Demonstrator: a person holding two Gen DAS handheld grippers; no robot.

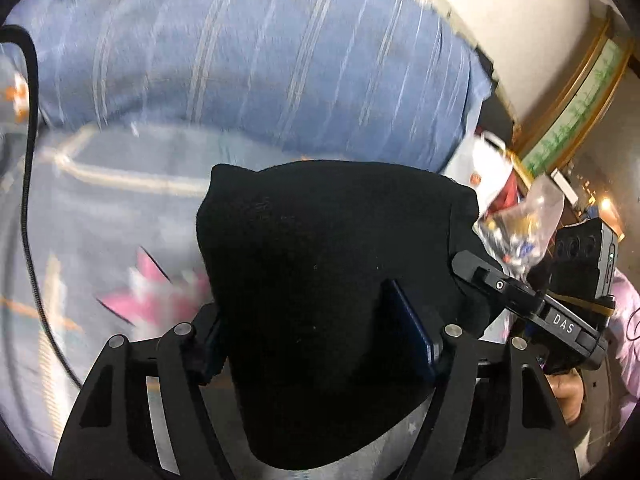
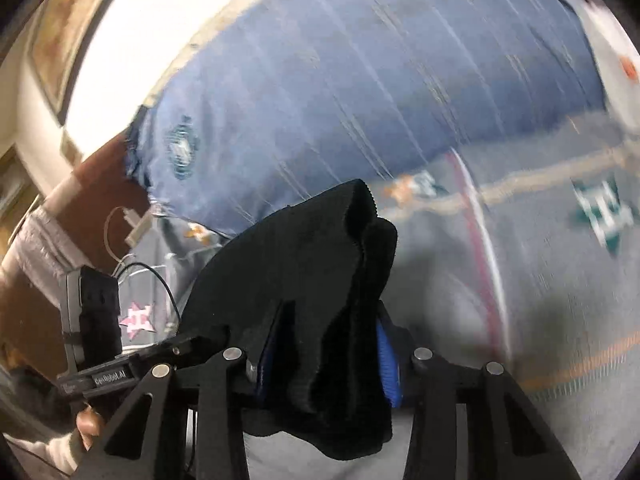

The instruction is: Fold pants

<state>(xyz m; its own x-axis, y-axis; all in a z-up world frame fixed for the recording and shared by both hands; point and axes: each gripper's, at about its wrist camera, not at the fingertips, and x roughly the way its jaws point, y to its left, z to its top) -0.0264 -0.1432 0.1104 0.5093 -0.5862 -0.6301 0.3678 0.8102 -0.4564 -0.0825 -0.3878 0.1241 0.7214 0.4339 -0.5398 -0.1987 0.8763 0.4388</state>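
My left gripper (image 1: pixel 320 332) is clamped on the black pants (image 1: pixel 332 280), bunched between both pads above the patterned bedsheet (image 1: pixel 100 208). My right gripper (image 2: pixel 324 354) likewise pinches the pants (image 2: pixel 304 264). One blue striped pillow (image 1: pixel 260 60) lies beyond; one black cable (image 1: pixel 30 200) runs left.

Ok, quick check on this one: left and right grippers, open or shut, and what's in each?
Left gripper: shut on the black knitted pants, fabric bunched between its fingers.
Right gripper: shut on the same black knitted pants.
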